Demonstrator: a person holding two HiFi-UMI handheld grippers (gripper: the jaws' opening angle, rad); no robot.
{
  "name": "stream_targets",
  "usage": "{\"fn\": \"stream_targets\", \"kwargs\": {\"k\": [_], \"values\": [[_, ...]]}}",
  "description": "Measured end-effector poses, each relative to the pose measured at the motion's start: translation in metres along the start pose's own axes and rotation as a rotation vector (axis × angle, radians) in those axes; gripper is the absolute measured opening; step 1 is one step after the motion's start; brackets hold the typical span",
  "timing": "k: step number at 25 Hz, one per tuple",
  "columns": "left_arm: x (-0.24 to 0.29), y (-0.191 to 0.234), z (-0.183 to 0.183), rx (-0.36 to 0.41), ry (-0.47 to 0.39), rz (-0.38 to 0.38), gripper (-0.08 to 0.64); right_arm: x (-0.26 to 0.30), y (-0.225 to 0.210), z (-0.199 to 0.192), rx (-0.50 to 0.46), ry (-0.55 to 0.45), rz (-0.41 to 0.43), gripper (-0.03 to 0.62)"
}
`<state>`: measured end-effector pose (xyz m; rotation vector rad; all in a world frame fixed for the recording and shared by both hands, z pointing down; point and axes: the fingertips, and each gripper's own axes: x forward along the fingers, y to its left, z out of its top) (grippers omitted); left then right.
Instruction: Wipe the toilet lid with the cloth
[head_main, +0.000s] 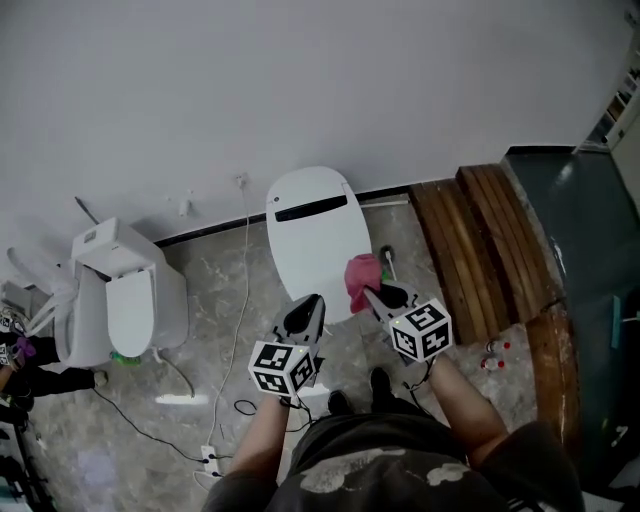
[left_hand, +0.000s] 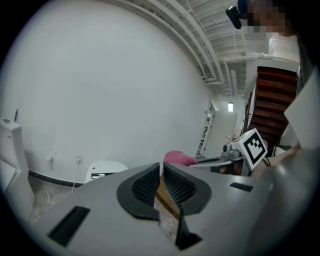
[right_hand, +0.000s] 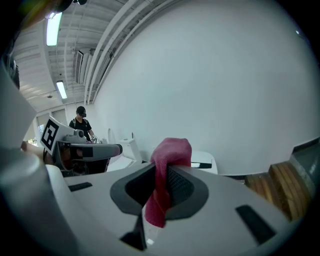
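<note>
R gripper (right_hand: 161, 175) fingers clamp the pink cloth (right_hand: 171, 150), L gripper (left_hand: 161, 175) fingers pinched together & empty; wiping looks not yet begun, so next: lower cloth onto toilet lid (head_main: 312, 240).

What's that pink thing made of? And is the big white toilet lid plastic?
The pink cloth looks like soft woven fabric: it droops limply and shows a fine weave. The toilet lid is smooth, plain white with a slight sheen, so probably plastic, though the look alone can't settle it.

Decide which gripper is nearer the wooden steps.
Right. In the head view, the right gripper, shut on the pink cloth, sits between the toilet lid and the wooden steps. The left gripper is farther left, at the lid's near end.
</note>
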<state>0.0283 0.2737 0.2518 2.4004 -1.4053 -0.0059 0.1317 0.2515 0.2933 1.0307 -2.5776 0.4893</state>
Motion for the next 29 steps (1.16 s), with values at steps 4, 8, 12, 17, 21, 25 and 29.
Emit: {"fn": "stream_targets", "kwargs": {"k": [4, 8, 12, 17, 21, 25, 29], "values": [[-0.013, -0.012, 0.003, 0.01, -0.014, -0.029, 0.031, -0.016, 0.013, -0.003, -0.005, -0.008, 0.008, 0.043], [-0.015, -0.017, 0.0, 0.002, -0.013, -0.035, 0.031, -0.026, 0.018, -0.011, -0.028, 0.009, -0.001, 0.043], [-0.025, -0.027, 0.003, 0.01, -0.032, -0.045, 0.031, -0.039, 0.024, -0.01, -0.07, -0.022, -0.039, 0.043], [-0.035, -0.037, 0.008, 0.015, -0.052, -0.061, 0.031, -0.048, 0.035, 0.001, -0.124, -0.076, -0.039, 0.043], [-0.043, -0.045, 0.009, 0.025, -0.053, -0.081, 0.031, -0.048, 0.042, 0.0, -0.151, -0.072, -0.055, 0.043], [-0.044, -0.049, 0.0, 0.02, -0.038, -0.094, 0.031, -0.047, 0.044, -0.008, -0.147, -0.062, -0.058, 0.043], [-0.043, -0.044, -0.005, 0.005, -0.027, -0.105, 0.031, -0.04, 0.047, -0.014, -0.138, -0.045, -0.059, 0.043]]}}
